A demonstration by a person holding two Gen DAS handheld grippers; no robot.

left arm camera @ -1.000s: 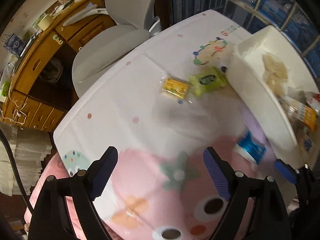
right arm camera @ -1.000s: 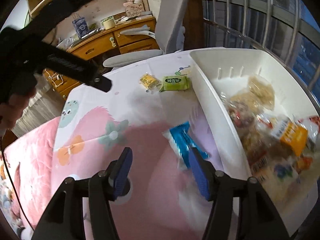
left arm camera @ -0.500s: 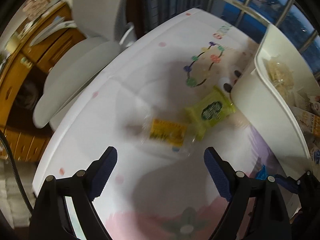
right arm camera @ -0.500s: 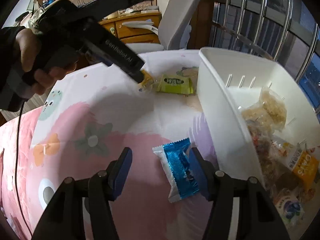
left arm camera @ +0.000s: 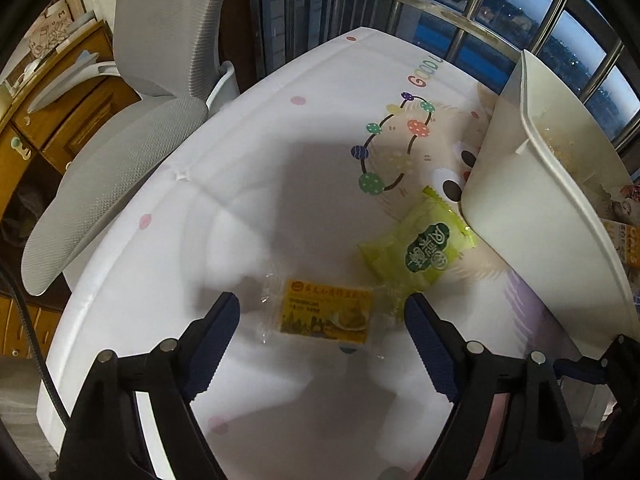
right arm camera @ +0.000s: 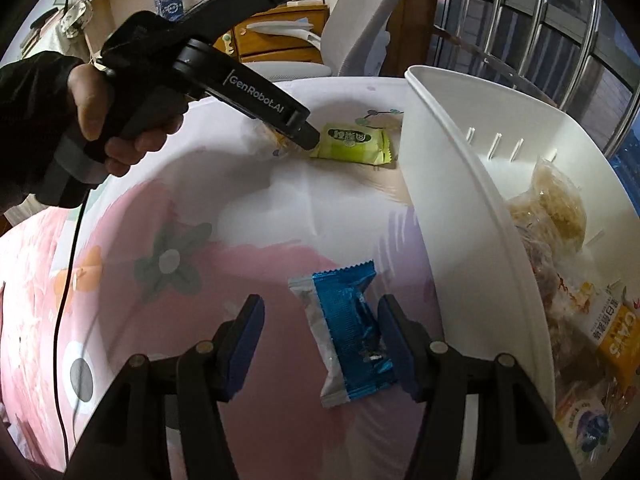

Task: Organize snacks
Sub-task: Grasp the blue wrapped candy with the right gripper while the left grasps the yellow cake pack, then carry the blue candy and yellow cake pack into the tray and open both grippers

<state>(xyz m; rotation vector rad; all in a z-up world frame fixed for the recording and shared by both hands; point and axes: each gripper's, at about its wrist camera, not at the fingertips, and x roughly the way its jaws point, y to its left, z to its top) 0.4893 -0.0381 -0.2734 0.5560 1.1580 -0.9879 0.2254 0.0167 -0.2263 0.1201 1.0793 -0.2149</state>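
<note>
A yellow snack packet (left arm camera: 326, 313) in clear wrap lies on the table between the fingers of my open left gripper (left arm camera: 322, 314), which is low over it. A green snack packet (left arm camera: 420, 250) lies just beyond, against the white bin (left arm camera: 532, 184); it also shows in the right wrist view (right arm camera: 352, 144). My open right gripper (right arm camera: 320, 328) straddles a blue foil packet (right arm camera: 346, 332) lying on the pink part of the cloth. The white bin (right arm camera: 452, 208) to the right holds several snack bags (right arm camera: 560, 216). The left gripper's body (right arm camera: 224, 92) hides most of the yellow packet in the right wrist view.
The table wears a white and pink cartoon cloth (left arm camera: 280, 184). A grey office chair (left arm camera: 132, 120) stands past the table's far-left edge, with a wooden desk (left arm camera: 60, 92) behind it. Window bars (left arm camera: 460, 28) run along the far side.
My left gripper has moved forward and down across the table until the yellow packet lies between its fingers. My right gripper has closed in around the blue packet. Both stay open.
</note>
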